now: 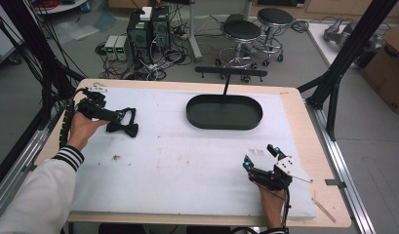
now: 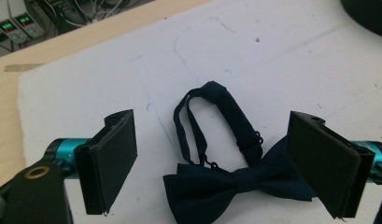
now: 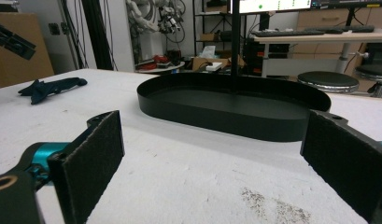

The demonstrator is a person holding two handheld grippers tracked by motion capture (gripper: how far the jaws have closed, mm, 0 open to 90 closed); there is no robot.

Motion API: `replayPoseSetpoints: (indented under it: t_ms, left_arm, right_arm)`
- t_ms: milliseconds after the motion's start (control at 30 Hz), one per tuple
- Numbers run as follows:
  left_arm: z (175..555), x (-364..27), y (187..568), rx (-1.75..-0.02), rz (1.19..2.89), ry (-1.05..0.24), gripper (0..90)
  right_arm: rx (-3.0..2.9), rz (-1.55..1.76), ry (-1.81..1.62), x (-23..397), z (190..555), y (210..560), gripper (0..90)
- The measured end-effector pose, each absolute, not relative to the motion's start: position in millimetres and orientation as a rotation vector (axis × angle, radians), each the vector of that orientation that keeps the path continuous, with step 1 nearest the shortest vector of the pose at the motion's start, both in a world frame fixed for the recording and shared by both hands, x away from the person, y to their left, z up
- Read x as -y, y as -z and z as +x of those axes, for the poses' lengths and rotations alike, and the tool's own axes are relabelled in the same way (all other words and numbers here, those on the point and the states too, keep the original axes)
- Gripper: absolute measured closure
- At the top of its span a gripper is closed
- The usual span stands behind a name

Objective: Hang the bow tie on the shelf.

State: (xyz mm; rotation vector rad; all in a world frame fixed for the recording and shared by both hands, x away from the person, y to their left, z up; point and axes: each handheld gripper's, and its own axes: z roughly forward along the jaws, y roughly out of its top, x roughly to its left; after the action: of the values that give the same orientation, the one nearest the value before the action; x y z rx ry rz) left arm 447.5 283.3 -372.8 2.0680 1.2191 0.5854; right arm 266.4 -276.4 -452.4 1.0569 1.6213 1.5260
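Bow tie (image 2: 235, 182) lies ungrasped between the left gripper (image 2: 221, 163) wide-open jaws (lift not begun); right gripper (image 3: 216, 172) gapes empty near the black tray (image 3: 235, 108).

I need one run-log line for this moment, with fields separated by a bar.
left tongs: open, straddling bow tie, not closed | right tongs: open, holding nothing | oval black tray: empty

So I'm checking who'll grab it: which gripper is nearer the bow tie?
Left. The left gripper is open around the bow tie; the right gripper sits far across the table, near the front edge.
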Motion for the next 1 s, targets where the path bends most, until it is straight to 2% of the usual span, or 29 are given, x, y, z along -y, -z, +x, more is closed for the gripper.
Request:
replayPoseSetpoints:
  t_ms: [267,467,600,1000]
  left_arm:
    - [463,-282,388,-1.292,2.103,-0.468,19.8]
    - [470,-283,396,-1.336,2.099,-0.43,20.4]
    - [474,-284,401,-1.392,2.089,-0.386,26.0]
    - [480,-285,409,-1.46,2.107,-0.361,29.3]
  right_arm:
    - [-1.62,1.05,-1.521,277,266,452,5.2]
    - [-1.619,1.052,-1.521,276,266,452,5.2]
    - [-1.622,1.059,-1.52,276,266,452,5.2]
    - [-1.617,1.055,-1.519,277,267,452,5.2]
